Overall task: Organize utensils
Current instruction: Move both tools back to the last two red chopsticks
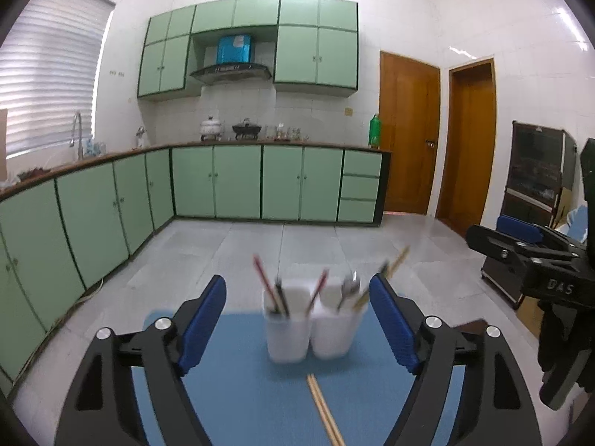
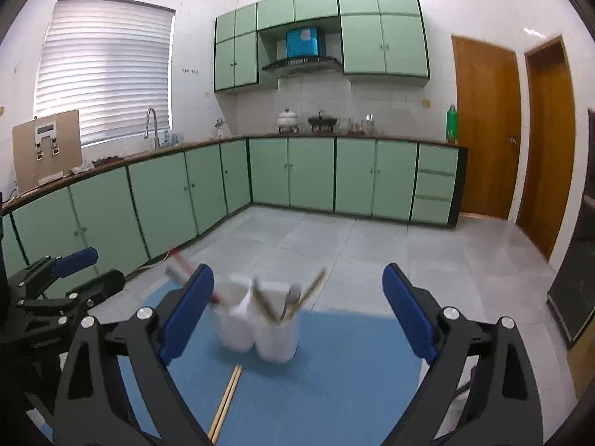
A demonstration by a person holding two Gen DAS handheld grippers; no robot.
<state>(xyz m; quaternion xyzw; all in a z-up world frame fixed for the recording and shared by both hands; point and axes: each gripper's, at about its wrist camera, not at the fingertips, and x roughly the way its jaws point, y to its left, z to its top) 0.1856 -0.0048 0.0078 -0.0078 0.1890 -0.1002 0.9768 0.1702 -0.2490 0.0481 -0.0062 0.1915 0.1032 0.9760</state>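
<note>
Both grippers, left (image 1: 297, 319) and right (image 2: 297, 312), are spread wide and empty, while the chopsticks (image 1: 323, 409) lie loose on the mat (image 1: 230, 390) just before the cups (image 1: 286, 334); they look light, stiff and thin, so I'd pinch mid-length.

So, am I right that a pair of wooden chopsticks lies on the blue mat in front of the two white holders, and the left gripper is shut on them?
Not quite. The wooden chopsticks do lie on the blue mat before the two white holders, but the left gripper is open and holds nothing, as the left wrist view shows.
</note>
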